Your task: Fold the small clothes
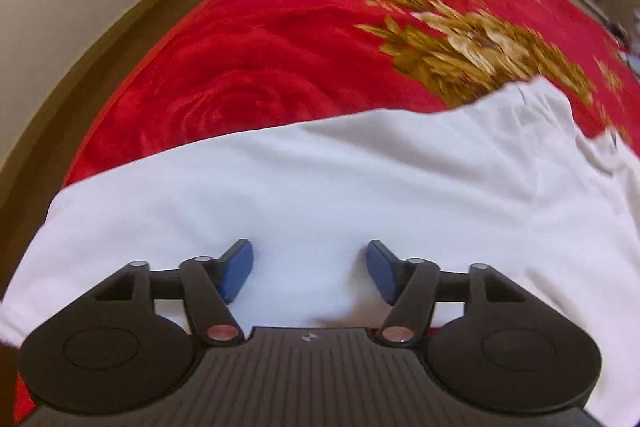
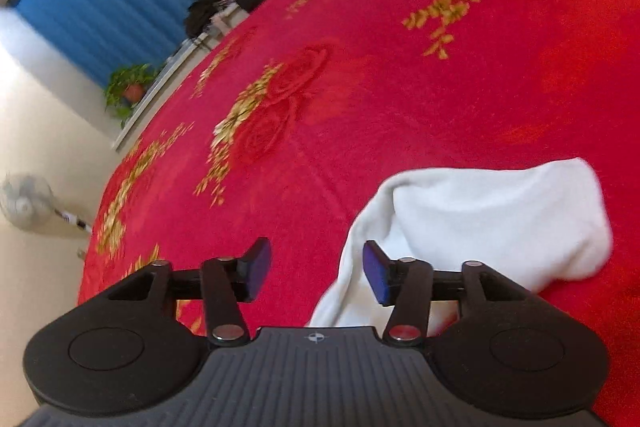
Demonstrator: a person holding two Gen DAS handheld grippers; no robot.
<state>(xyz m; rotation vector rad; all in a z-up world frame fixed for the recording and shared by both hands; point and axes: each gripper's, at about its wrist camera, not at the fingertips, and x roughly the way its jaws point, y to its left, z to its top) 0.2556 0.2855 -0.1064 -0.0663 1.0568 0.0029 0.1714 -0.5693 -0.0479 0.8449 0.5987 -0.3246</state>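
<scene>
Left wrist view: soft white cotton garment [image 1: 320, 187] lies spread across the lower half of the frame on a red plush bed blanket with gold flowers [image 1: 260, 47]. The left tool [image 1: 310, 269] hovers above it, jaws apart, nothing between them. It looks light and limp, so an edge or corner is the best hold.

Right wrist view: the garment's bunched end [image 2: 480, 219] sits lower right. The right tool [image 2: 316, 273], jaws apart and empty, straddles its left edge.
</scene>
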